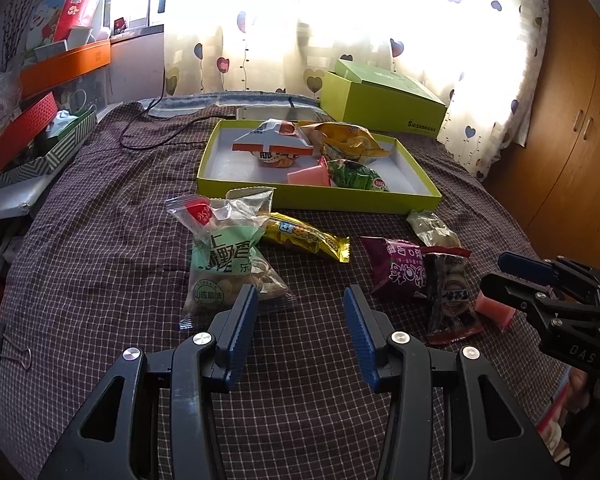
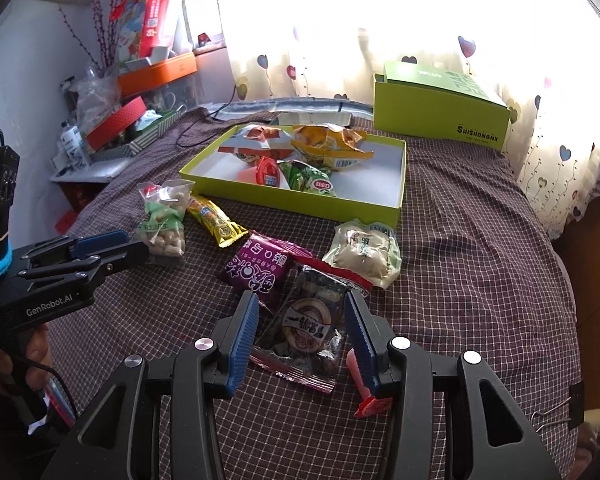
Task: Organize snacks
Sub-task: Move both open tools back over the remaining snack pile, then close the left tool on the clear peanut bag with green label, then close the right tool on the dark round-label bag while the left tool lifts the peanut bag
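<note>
A lime-green tray (image 1: 320, 200) (image 2: 300, 204) on the checked bedcover holds several snack packs. In front of it lie a clear bag of nuts (image 1: 228, 256) (image 2: 162, 224), a yellow bar (image 1: 308, 238) (image 2: 216, 222), a purple pack (image 1: 396, 268) (image 2: 258, 270), a beige pack (image 1: 432, 228) (image 2: 364, 254), a dark clear pack (image 1: 450, 296) (image 2: 308, 328) and a pink jelly cup (image 1: 496, 310) (image 2: 354, 364). My left gripper (image 1: 300, 320) (image 2: 124, 246) is open and empty, just right of the nut bag. My right gripper (image 2: 302, 328) (image 1: 496, 276) is open, its fingers on either side of the dark pack.
A closed lime-green box (image 1: 380, 100) (image 2: 440, 112) stands behind the tray by the curtain. Stacked boxes (image 1: 40, 120) and clutter crowd the left shelf. A black cable (image 1: 160, 128) runs across the bedcover's far left. A binder clip (image 1: 8, 350) lies at the near left.
</note>
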`<state>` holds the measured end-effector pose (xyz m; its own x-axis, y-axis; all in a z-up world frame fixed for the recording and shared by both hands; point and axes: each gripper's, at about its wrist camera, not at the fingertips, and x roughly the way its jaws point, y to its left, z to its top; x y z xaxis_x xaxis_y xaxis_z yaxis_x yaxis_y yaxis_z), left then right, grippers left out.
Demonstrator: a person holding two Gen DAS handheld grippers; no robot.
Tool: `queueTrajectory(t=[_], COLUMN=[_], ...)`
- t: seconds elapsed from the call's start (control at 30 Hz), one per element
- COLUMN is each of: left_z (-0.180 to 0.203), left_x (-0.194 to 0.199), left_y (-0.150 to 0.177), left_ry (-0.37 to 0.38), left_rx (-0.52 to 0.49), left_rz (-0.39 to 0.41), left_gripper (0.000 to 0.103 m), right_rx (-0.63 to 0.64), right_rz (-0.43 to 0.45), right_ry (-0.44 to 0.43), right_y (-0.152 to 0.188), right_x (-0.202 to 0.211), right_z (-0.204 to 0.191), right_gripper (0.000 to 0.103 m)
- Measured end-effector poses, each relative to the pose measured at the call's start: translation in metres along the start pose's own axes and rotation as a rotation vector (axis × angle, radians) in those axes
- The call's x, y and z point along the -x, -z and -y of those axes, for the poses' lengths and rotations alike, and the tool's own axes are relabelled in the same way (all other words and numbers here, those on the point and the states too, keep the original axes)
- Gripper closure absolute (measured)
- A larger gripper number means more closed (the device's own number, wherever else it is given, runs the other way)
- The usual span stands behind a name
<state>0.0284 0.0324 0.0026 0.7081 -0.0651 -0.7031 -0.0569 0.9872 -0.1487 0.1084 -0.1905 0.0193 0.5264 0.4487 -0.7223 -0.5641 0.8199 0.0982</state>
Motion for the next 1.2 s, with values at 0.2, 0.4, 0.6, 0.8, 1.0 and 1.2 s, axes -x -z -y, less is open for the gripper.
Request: queueTrajectory(t=[0.2, 0.4, 0.6, 0.8, 1.0, 1.2], left_z=[-0.015, -0.031, -0.045, -0.052, -0.053, -0.053], left_x=[-0.001, -0.009, -0.022, -0.039, -0.059, -0.065], left_y=[-0.003, -0.008, -0.015, -0.023, -0.023, -0.021], left_ry=[-0.019, -0.051, -0.067, -0.065, -0.061, -0.058], left_rx=[0.041, 0.080, 0.100, 0.101, 0.108, 0.099], left_rz=[0.010, 0.010, 0.005, -0.008, -0.050, -0.049], left_gripper=[0.057, 0.051, 0.048, 0.048, 0.048, 0.049], right_rx=[-0.003, -0.009, -0.033, -0.079, -0.147, -0.144], right_rz=[0.000, -0.001, -0.006, -0.016, -0.029, -0.049], right_ry=[-0.002, 0.006, 0.028, 0.044, 0.042, 0.036], right_y=[-0.003, -0.006, -0.012, -0.017, -0.017, -0.014], right_x=[-0.002, -0.005, -0.012, -0.018, -0.021, -0.023], right_z=[0.002, 0.005, 0.017, 0.035, 0.054, 0.053], right_gripper=[0.059, 0.059, 0.059, 0.059, 0.057, 0.057])
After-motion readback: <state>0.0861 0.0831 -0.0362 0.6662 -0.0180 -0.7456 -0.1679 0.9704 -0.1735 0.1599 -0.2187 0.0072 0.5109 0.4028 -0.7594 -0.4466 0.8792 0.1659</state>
